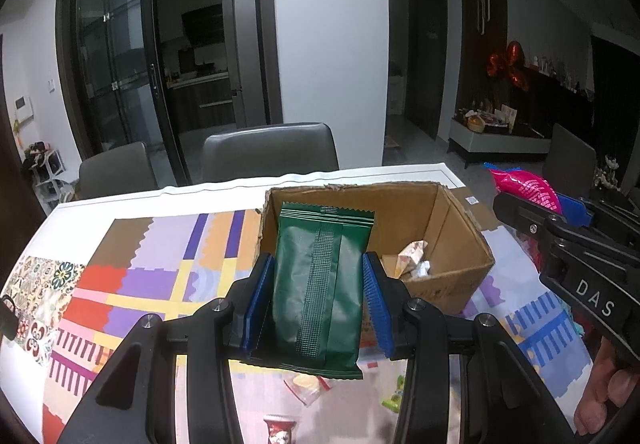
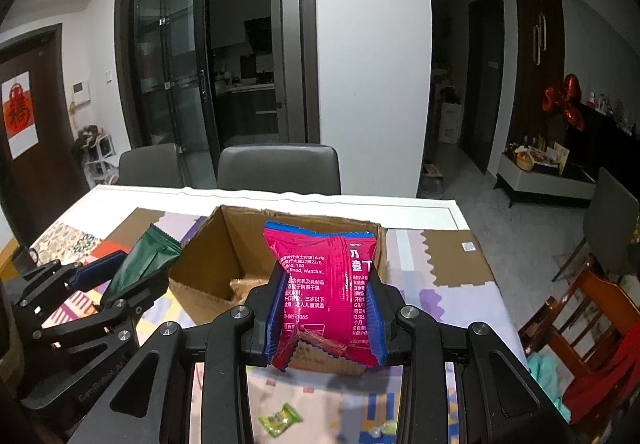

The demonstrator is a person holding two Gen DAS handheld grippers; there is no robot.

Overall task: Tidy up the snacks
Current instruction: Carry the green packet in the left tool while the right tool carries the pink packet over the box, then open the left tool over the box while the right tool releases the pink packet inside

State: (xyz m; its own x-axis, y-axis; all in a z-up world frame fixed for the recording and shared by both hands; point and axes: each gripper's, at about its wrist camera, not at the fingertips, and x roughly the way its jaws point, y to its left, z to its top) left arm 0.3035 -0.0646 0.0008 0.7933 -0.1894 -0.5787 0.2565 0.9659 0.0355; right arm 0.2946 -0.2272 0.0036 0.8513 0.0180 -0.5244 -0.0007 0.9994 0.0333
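The left claw point(image 1: 318, 300) grips a green pack point(image 1: 320, 284), held clear of the counter point(image 1: 120, 228). The right claw point(image 2: 326, 308) grips a pink pack point(image 2: 324, 284). An open box point(image 2: 208, 264) sits just ahead of both.

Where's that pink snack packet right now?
The pink packet is clamped in the right gripper, raised in front of the open cardboard box.

Left gripper point(image 1: 318, 296) and right gripper point(image 2: 326, 308): black angular linkage arms, silver round screws at the pivots, ribbed blue finger pads point(image 1: 376, 304); white "DAS" lettering on one body
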